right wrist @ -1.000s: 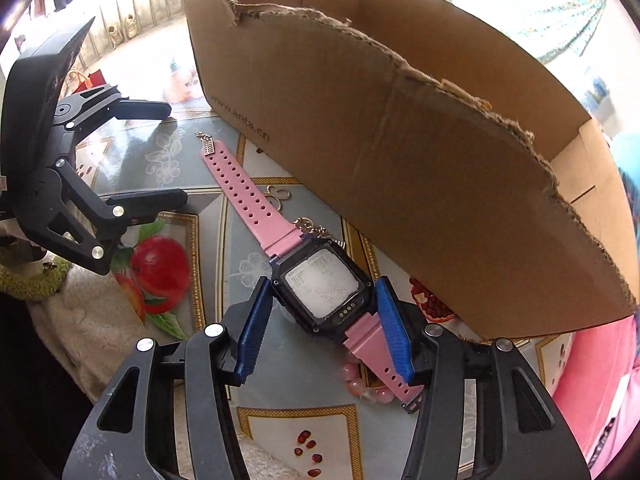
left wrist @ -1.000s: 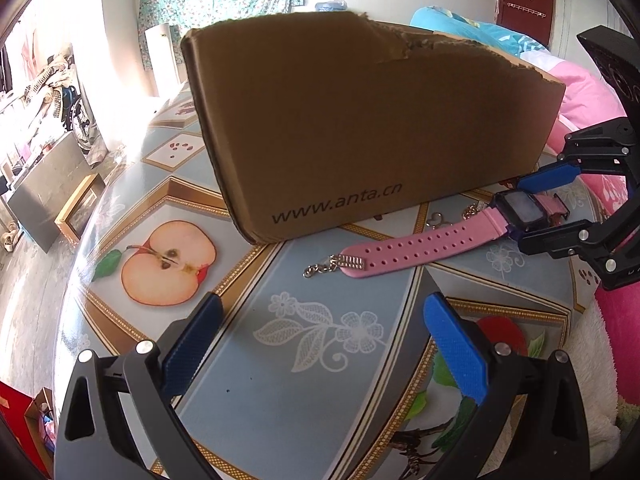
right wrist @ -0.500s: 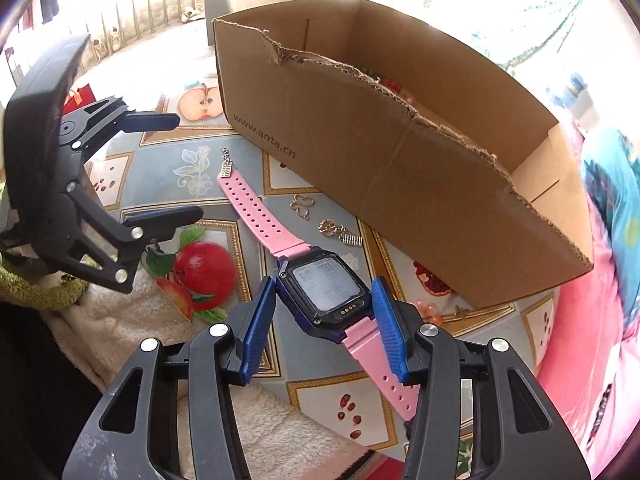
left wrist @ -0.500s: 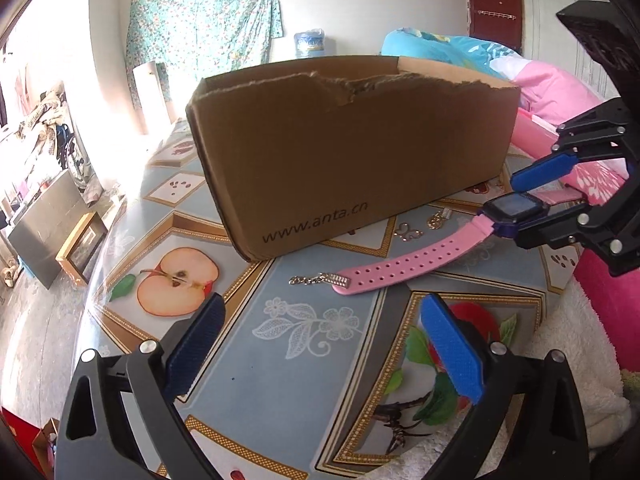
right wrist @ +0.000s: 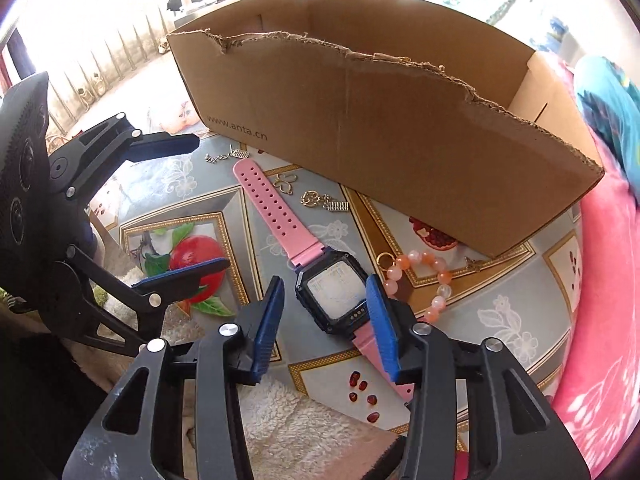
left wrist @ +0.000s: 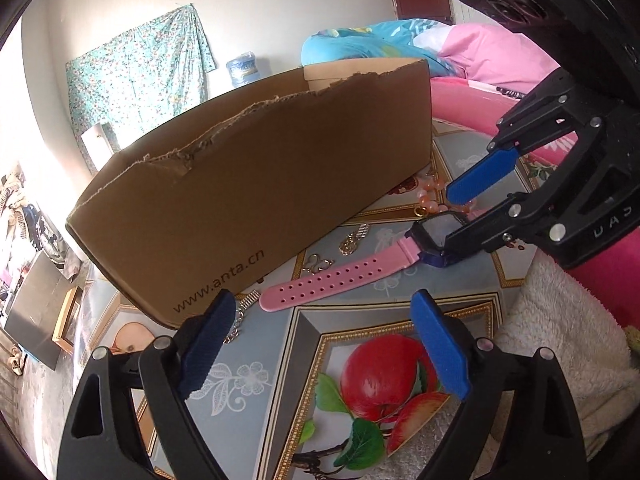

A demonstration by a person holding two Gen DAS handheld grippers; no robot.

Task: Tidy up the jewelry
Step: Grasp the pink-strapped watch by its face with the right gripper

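**Pink watch on the table, right gripper loose around its case**

Left wrist view. Left gripper (left wrist: 324, 344): blue pads wide apart, empty, hovering over the fruit-printed table covering (left wrist: 360, 364). Pink-strapped digital watch with dark square case (left wrist: 344, 276): strap flat on the table, just beside the brown cardboard box printed "www.anta.cn" (left wrist: 256, 200). Right gripper (left wrist: 460, 224): at the case end of the watch. Box interior hidden from here.

Right wrist view. Right gripper (right wrist: 324, 320): pads apart, straddling the watch (right wrist: 332, 292); a gap shows on the left side, and the right pad lies close against the case edge, contact uncertain. Left gripper (right wrist: 188, 204): open, near the strap tip. Loose on the table: orange-and-white bead bracelet (right wrist: 420, 280), small silver chain (right wrist: 226, 156), gold clasp pieces (right wrist: 316, 198). Only the box's bare inner walls (right wrist: 400, 52) show; its floor, and any contents, are out of sight.

Judged step: securing the watch for transfer. Next move calls for closing squarely on the case, lifting clear of the torn front wall, and lowering inside.
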